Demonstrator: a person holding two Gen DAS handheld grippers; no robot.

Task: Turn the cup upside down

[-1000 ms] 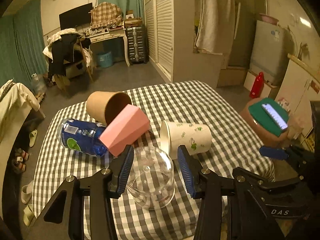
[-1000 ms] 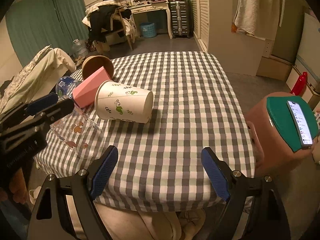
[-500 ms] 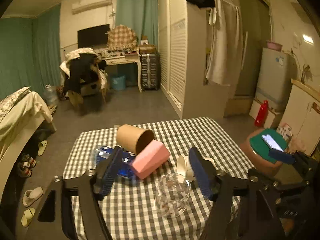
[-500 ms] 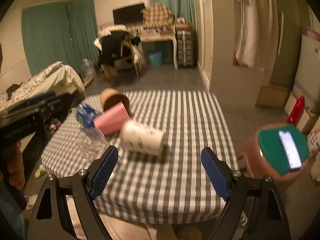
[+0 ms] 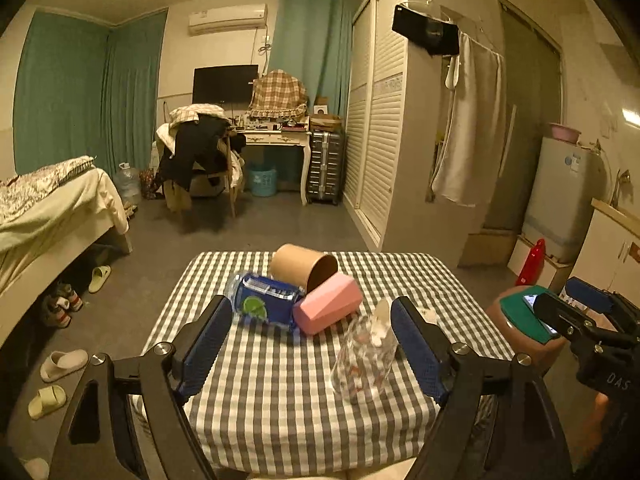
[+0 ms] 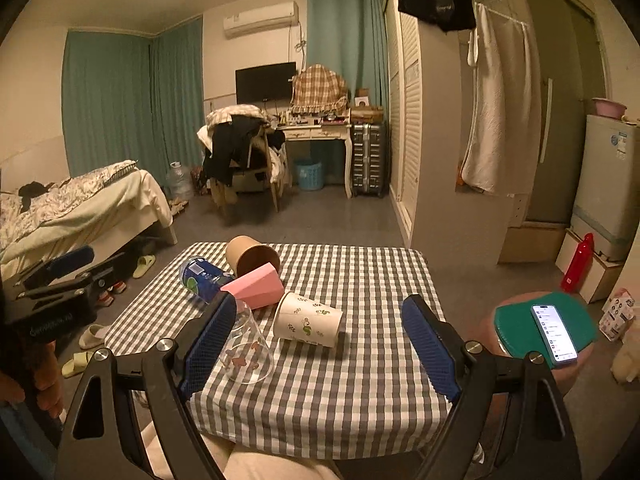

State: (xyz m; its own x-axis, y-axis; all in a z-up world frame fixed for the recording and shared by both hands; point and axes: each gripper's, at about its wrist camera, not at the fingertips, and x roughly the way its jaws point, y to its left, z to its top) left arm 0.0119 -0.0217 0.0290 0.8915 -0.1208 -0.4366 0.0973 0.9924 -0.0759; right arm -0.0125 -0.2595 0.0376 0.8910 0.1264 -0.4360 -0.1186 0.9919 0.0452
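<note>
Now released, the clear glass cup (image 5: 366, 354) stands mouth-down near the front edge of the checked table (image 5: 280, 400), suggesting the flip is done. A second ago the left gripper (image 5: 312, 344) straddled it; both that and the right gripper (image 6: 320, 344) have drawn back, fingers spread and empty. Small printed figures mark its transparent wall.

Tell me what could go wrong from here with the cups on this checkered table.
The clear glass cup stands mouth-down close to the table's near edge; a careless nudge could knock it off. The white paper cup lies on its side and might roll when touched. Both the left gripper and right gripper are open and holding nothing.
</note>
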